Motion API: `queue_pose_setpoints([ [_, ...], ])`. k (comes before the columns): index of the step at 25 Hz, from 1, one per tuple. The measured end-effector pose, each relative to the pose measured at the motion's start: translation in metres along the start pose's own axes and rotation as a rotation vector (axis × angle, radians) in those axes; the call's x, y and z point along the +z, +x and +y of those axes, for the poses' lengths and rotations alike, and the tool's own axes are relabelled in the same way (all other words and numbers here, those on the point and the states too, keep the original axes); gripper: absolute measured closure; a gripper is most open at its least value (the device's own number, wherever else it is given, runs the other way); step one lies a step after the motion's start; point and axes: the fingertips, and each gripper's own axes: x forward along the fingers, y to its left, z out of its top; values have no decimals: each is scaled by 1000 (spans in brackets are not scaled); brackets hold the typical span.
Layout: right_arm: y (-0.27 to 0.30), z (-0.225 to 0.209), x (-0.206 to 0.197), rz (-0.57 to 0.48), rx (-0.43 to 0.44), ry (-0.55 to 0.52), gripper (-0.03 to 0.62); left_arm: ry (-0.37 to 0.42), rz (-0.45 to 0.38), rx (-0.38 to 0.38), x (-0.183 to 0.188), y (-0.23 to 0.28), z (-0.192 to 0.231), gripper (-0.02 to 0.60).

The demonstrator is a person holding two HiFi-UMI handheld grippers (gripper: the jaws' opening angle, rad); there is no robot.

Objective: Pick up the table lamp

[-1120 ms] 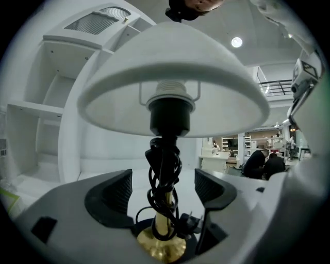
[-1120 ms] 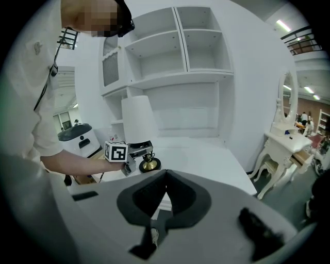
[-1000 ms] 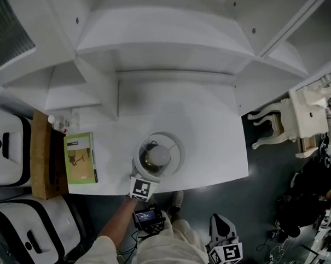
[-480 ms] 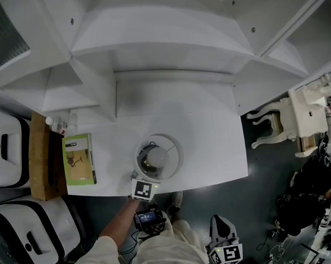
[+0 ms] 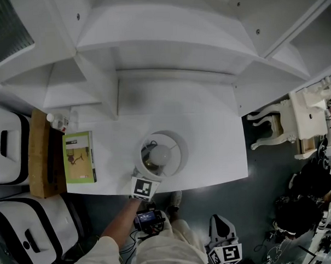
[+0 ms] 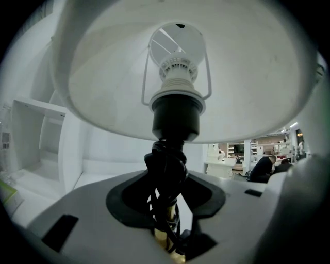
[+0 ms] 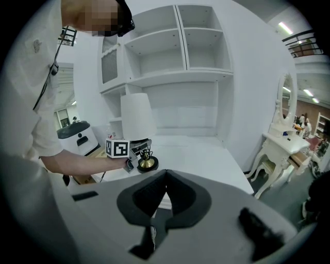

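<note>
The table lamp (image 5: 161,154) stands near the front edge of the white table (image 5: 210,148), its white shade (image 6: 185,72) seen from above in the head view. My left gripper (image 5: 147,176) reaches in under the shade at the lamp's near side. In the left gripper view its jaws are closing on the brass stem (image 6: 166,234), which is wrapped in black cord (image 6: 166,165), and the pads touch it. The right gripper view shows the lamp (image 7: 138,116) upright with the left gripper (image 7: 135,156) at its base. My right gripper (image 5: 220,219) hangs shut and empty off the table's front edge (image 7: 165,178).
A green book (image 5: 80,157) lies at the table's left, beside a brown wooden box (image 5: 40,156) and small bottles (image 5: 58,121). White shelving (image 5: 161,41) rises behind the table. A white dressing table (image 5: 296,117) stands to the right, and white machines (image 5: 7,146) to the left.
</note>
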Motion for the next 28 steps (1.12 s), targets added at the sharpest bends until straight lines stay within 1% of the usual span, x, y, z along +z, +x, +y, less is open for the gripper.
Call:
queue_pose_setpoints([
  [2,1,1,-1,1,5,-2,582,-7,4,-5,0,0,0,408],
  [6,3,5,-2,3,15,-10,582,-22,40,-36,1,-1,-2,411],
  [10,5,9,-1,-3,22,-16,582,-43,40,-61,12,-3,-7,411],
  [14,6,14,7,-32,39,-24,582,-60,39,-74,34,-9,-14,411],
  [20,6,28,26,-114,80,-41,582,-66,20,-85,74,-40,-21,411],
  [28,8,53,52,-218,166,-78,582,-68,-9,-43,124,-97,-22,411],
])
